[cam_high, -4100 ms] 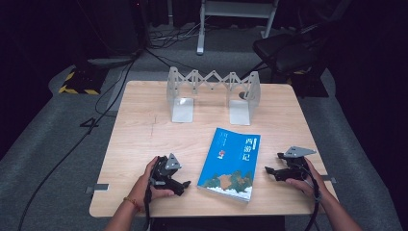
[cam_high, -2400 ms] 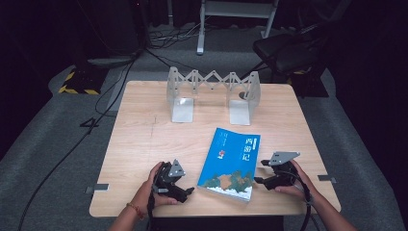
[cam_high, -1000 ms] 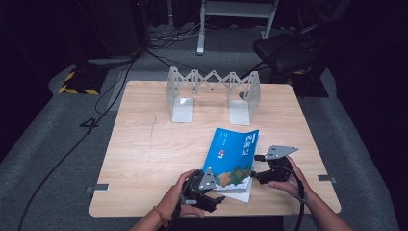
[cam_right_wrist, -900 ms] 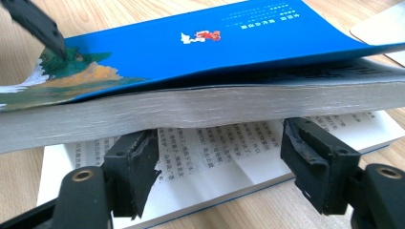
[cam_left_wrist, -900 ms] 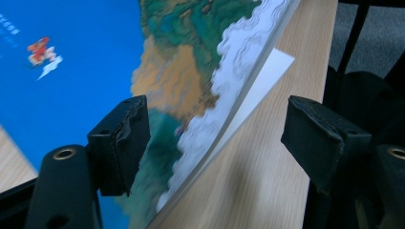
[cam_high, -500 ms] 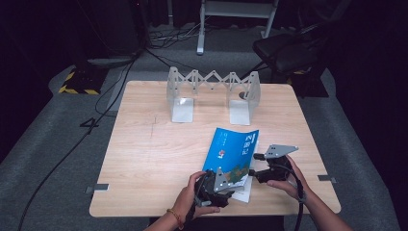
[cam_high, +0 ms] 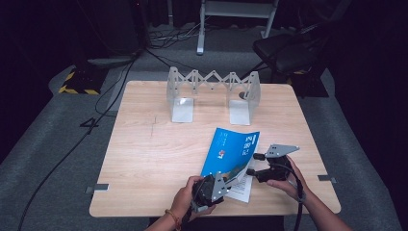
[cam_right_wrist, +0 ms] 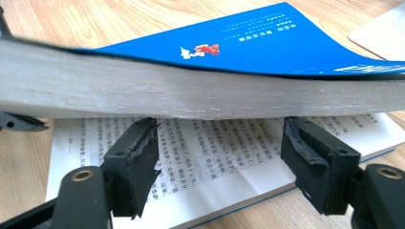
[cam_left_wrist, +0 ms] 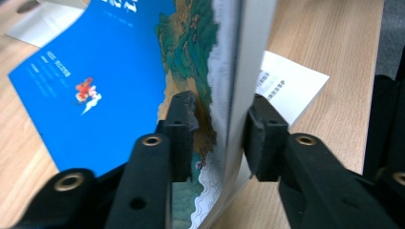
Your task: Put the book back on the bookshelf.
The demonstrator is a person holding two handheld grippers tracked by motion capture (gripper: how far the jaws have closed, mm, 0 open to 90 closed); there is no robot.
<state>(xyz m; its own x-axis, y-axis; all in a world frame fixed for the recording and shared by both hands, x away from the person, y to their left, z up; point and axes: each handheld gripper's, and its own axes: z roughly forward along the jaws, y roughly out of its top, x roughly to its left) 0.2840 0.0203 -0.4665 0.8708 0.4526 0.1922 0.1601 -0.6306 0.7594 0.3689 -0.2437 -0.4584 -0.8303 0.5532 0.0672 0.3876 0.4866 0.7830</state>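
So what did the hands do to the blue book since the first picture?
The left hand-held gripper slid right to the book, and its jaws have just been closing on the lifted front cover and top pages. The right hand-held gripper moved in to the book's right edge, jaws open under the raised part. The book went from flat and shut to partly open. The metal rack and table stayed as they were.
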